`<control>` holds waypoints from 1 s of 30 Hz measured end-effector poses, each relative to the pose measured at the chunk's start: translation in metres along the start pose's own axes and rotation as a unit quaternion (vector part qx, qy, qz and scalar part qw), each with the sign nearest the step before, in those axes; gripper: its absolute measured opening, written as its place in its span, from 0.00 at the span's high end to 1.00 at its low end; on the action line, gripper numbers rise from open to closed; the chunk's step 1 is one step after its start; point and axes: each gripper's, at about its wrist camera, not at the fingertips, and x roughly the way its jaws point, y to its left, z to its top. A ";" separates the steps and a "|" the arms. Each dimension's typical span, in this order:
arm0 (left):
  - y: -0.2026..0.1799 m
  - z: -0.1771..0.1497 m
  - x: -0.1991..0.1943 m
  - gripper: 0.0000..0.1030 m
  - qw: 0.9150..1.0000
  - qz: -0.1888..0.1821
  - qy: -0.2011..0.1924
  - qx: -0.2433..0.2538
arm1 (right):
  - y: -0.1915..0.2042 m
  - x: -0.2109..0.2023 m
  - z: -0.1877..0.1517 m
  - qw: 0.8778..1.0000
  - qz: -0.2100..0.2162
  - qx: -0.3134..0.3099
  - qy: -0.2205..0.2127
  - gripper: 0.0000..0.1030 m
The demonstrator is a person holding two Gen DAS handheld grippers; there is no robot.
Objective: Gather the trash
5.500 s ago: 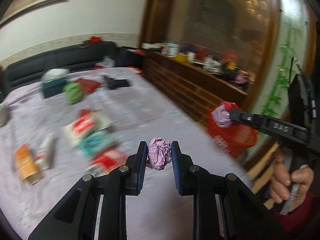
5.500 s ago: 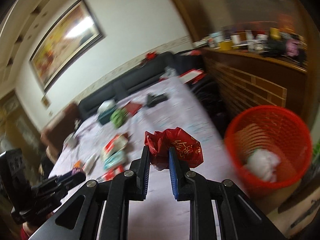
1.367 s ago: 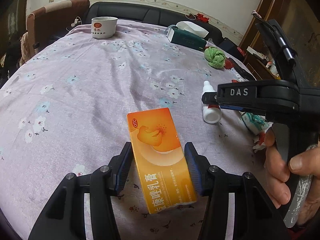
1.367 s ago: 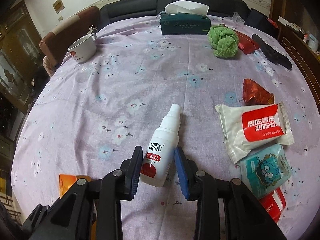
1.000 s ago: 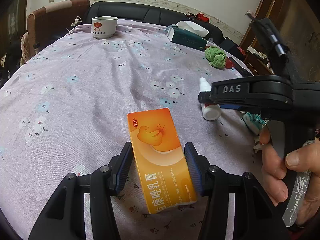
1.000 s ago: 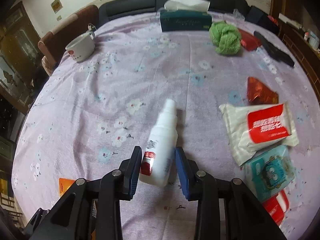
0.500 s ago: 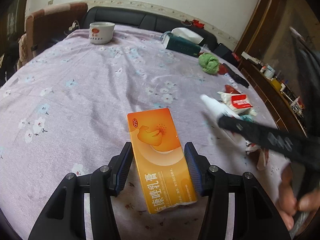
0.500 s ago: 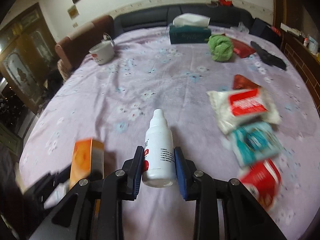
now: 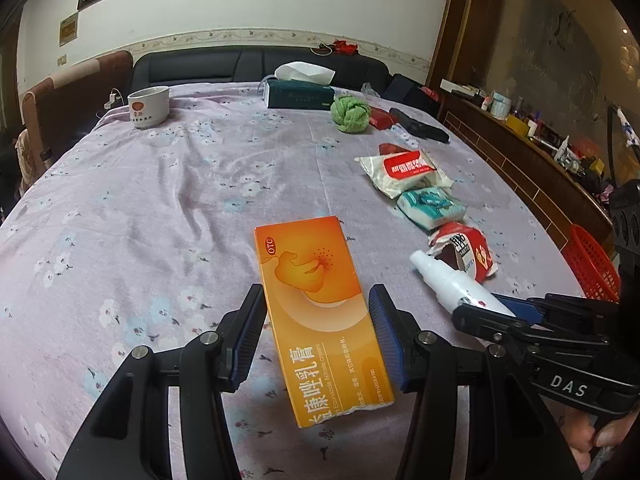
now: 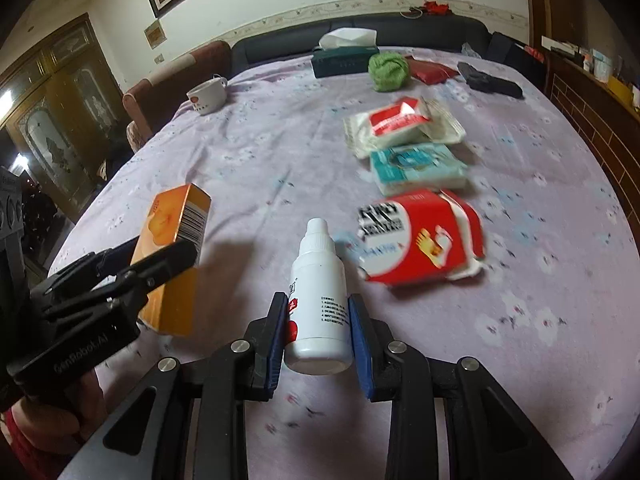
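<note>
My left gripper [image 9: 318, 320] is shut on an orange medicine box [image 9: 320, 312], held lifted above the purple flowered tablecloth [image 9: 160, 208]. The same box [image 10: 172, 256] shows at the left of the right wrist view, clamped in the left gripper [image 10: 160, 258]. My right gripper [image 10: 318, 328] is shut on a small white dropper bottle [image 10: 318, 296], nozzle pointing away. That bottle [image 9: 452, 284] appears at the right of the left wrist view, held by the right gripper [image 9: 484, 312]. A red mesh trash basket [image 9: 592, 264] stands beyond the table's right edge.
On the table lie a torn red packet [image 10: 420, 240], a teal wipes pack [image 10: 416, 168], a white and red wipes pack [image 10: 400, 124], a green cloth ball [image 10: 388, 66], a tissue box [image 10: 344, 58], a cup [image 10: 206, 94] and a black object [image 10: 492, 80]. A wooden sideboard [image 9: 540, 168] runs along the right.
Both grippers have lifted their loads off the table and swung right, toward the packets and the basket. The right gripper closed on the bottle about a second ago.
</note>
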 end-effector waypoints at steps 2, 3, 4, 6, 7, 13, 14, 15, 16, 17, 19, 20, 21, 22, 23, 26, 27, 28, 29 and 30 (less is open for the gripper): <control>-0.001 0.000 0.002 0.50 1.000 0.001 0.004 -0.002 | -0.003 0.002 -0.001 1.000 0.002 -0.003 0.011 0.69; -0.002 -0.001 0.003 0.50 1.000 0.002 0.005 -0.001 | -0.003 0.004 0.000 1.000 0.003 -0.003 0.019 0.69; -0.002 -0.001 0.004 0.50 1.000 0.003 0.008 -0.001 | -0.004 0.005 -0.002 1.000 0.003 -0.003 0.023 0.68; -0.002 -0.002 0.005 0.50 1.000 0.004 0.010 -0.001 | -0.003 0.009 -0.001 0.999 0.003 -0.007 0.032 0.68; -0.002 -0.002 0.005 0.50 1.000 0.005 0.011 0.000 | -0.002 0.010 -0.001 0.999 0.002 -0.007 0.033 0.68; -0.003 -0.003 0.005 0.50 1.000 0.008 0.011 -0.001 | -0.002 0.017 0.000 0.999 0.002 -0.005 0.045 0.68; -0.003 -0.003 0.005 0.50 1.000 0.007 0.011 -0.001 | -0.001 0.017 0.000 0.999 0.001 -0.005 0.044 0.68; -0.003 -0.003 0.005 0.50 1.000 0.007 0.011 -0.001 | -0.001 0.017 -0.001 0.999 -0.001 -0.005 0.043 0.68; -0.003 -0.003 0.005 0.50 1.000 0.008 0.010 -0.001 | -0.001 0.016 -0.001 0.999 -0.002 -0.006 0.041 0.69; -0.003 -0.003 0.005 0.50 1.000 0.008 0.009 -0.001 | -0.001 0.015 -0.002 0.999 -0.002 -0.004 0.038 0.69; -0.003 -0.003 0.004 0.50 1.000 0.009 0.007 0.000 | -0.002 0.010 -0.004 1.000 0.004 0.004 0.028 0.69; -0.004 -0.003 0.003 0.50 1.000 0.010 0.005 0.001 | -0.002 0.006 -0.004 1.000 0.009 0.008 0.020 0.69; -0.004 -0.003 0.001 0.50 1.000 0.011 0.002 0.002 | -0.002 0.002 -0.004 1.000 0.010 0.010 0.011 0.69; -0.005 -0.004 0.000 0.50 1.000 0.011 0.000 0.003 | -0.002 -0.001 -0.004 1.000 0.009 0.011 0.003 0.69; -0.005 -0.004 -0.001 0.50 1.000 0.010 0.000 0.004 | -0.001 -0.007 -0.004 1.000 0.008 0.012 -0.008 0.69; -0.010 -0.004 -0.004 0.50 1.000 0.011 -0.005 0.009 | 0.000 -0.023 -0.005 0.999 0.007 0.016 -0.032 0.69; -0.013 -0.004 -0.006 0.50 1.000 0.011 -0.007 0.012 | 0.000 -0.026 -0.005 0.999 0.007 0.017 -0.036 0.69; -0.015 -0.004 -0.008 0.50 1.000 0.011 -0.009 0.014 | 0.000 -0.030 -0.006 0.999 0.008 0.019 -0.041 0.69; -0.018 -0.005 -0.010 0.50 1.000 0.012 -0.013 0.017 | -0.001 -0.035 -0.007 0.999 0.008 0.022 -0.046 0.69; -0.021 -0.005 -0.012 0.50 1.000 0.014 -0.018 0.021 | -0.001 -0.038 -0.008 0.998 0.008 0.025 -0.048 0.69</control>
